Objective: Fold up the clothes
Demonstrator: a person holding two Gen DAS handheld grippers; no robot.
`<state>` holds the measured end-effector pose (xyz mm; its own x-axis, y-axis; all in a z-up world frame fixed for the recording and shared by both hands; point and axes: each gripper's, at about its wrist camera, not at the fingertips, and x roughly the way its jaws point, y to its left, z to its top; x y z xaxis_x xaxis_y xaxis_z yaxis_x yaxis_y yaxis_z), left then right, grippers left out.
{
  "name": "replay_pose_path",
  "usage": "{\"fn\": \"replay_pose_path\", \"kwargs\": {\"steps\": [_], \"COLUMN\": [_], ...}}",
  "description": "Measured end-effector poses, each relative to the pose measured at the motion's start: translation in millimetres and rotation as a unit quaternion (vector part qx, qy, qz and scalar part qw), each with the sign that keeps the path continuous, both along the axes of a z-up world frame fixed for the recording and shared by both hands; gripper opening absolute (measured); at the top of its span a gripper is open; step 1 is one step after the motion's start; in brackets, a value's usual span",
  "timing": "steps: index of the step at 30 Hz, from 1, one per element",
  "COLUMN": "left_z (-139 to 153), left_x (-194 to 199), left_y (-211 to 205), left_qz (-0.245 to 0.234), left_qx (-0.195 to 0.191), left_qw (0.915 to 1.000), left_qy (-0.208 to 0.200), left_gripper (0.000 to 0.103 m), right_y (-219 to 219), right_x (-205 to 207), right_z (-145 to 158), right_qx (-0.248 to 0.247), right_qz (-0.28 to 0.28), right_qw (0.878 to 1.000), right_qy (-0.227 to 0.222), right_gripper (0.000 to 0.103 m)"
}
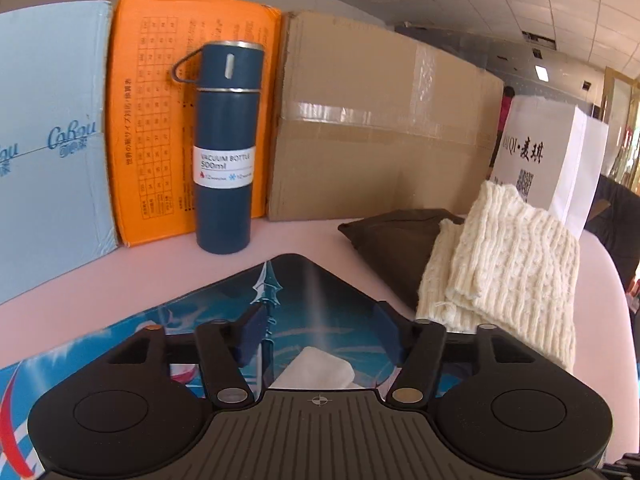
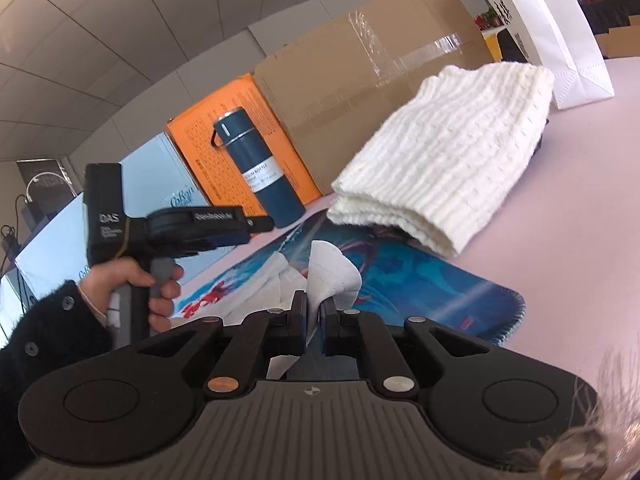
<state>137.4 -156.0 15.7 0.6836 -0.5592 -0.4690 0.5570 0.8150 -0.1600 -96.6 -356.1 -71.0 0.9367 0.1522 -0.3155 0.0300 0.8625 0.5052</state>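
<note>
A small white cloth [image 2: 334, 276] stands up from the blue printed mat [image 2: 432, 284], and my right gripper [image 2: 314, 308] is shut on its near edge. More of that white cloth [image 1: 316, 368] shows low in the left wrist view, under my left gripper [image 1: 320, 332], which is open with its pads touching nothing. In the right wrist view a hand [image 2: 132, 280] holds the left gripper [image 2: 260, 224] above the mat's left side. A folded cream knit sweater [image 1: 512, 272] [image 2: 448, 160] lies at the mat's far right, partly on a dark brown garment [image 1: 400, 240].
A dark blue vacuum bottle [image 1: 226, 144] stands just behind the mat. Behind it, an orange box [image 1: 160, 120], a light blue box [image 1: 48, 152] and a large cardboard box [image 1: 380, 120] wall off the back. A white paper bag [image 1: 560, 168] stands at the right on the pink table [image 2: 580, 200].
</note>
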Motion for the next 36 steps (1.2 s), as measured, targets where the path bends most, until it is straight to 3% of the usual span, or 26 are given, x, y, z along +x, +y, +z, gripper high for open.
{"fn": "replay_pose_path", "kwargs": {"steps": [2,4,7,10,13,15,18,20,21,22,23,25,29,32,36], "left_z": [14.6,25.6,28.0,11.7,-10.1,-27.3,-46.2,-47.4,-47.9,-48.1,-47.8,-45.6,-37.5,-39.9,-39.6], "left_x": [-16.0,-39.5,-73.6,-97.9,-113.1,-124.5,-134.8,-136.5,-137.3,-135.2,-136.3,-141.5,-152.3,-156.6,-161.4], "left_y": [32.0,67.3,131.7,198.6,252.2,286.8,304.5,298.1,294.7,293.1,289.6,284.3,296.9,313.4,331.1], "left_qz": [0.017,0.054,0.147,0.258,0.338,0.365,0.341,0.314,0.3,0.285,0.278,0.268,0.281,0.307,0.317], "left_qx": [-0.028,-0.031,-0.015,0.029,0.076,0.068,0.026,0.023,0.022,0.018,0.024,0.037,0.06,0.08,0.068], "left_qw": [0.9994,0.9976,0.9878,0.9652,0.9381,0.9273,0.9365,0.9471,0.9521,0.9567,0.9588,0.9621,0.9576,0.9482,0.9457], "left_qy": [-0.01,-0.029,-0.049,-0.034,0.009,0.047,0.076,0.063,0.056,0.057,0.053,0.037,0.01,0.014,0.021], "left_gripper": [0.078,0.078,0.082,0.084,0.084,0.083,0.082,0.08,0.053,0.015,0.01,0.008,0.008,0.008,0.012], "right_y": [-0.2,-1.4,-6.5,-8.8,-2.1,8.7,31.1,48.7,57.1,65.1,72.7,87.1,108.7,115.2,119.4], "right_x": [-2.1,-6.1,-13.8,-16.1,-16.7,-14.8,-9.3,-6.8,-6.3,-6.3,-6.4,-6.8,2.1,21.2,39.0], "right_z": [-6.0,-9.8,-9.6,-4.0,4.1,10.6,20.3,26.5,29.3,32.1,34.7,39.5,43.6,36.7,20.3], "right_qx": [-0.002,0.001,-0.001,-0.01,-0.001,0.002,0.004,0.0,-0.001,-0.002,-0.007,-0.019,-0.085,-0.108,-0.117], "right_qz": [-0.005,-0.016,-0.065,-0.094,-0.085,-0.071,-0.038,-0.015,-0.004,0.007,0.017,0.036,0.058,0.082,0.101], "right_qw": [1.0,1.0,0.998,0.996,0.996,0.997,0.998,0.999,0.999,0.998,0.998,0.997,0.993,0.991,0.986], "right_qy": [0.009,0.011,0.002,-0.007,-0.022,-0.032,-0.043,-0.051,-0.054,-0.058,-0.062,-0.072,-0.063,-0.006,0.063], "right_gripper": [0.006,0.007,0.02,0.022,0.031,0.039,0.041,0.042,0.042,0.042,0.043,0.045,0.052,0.052,0.051]}}
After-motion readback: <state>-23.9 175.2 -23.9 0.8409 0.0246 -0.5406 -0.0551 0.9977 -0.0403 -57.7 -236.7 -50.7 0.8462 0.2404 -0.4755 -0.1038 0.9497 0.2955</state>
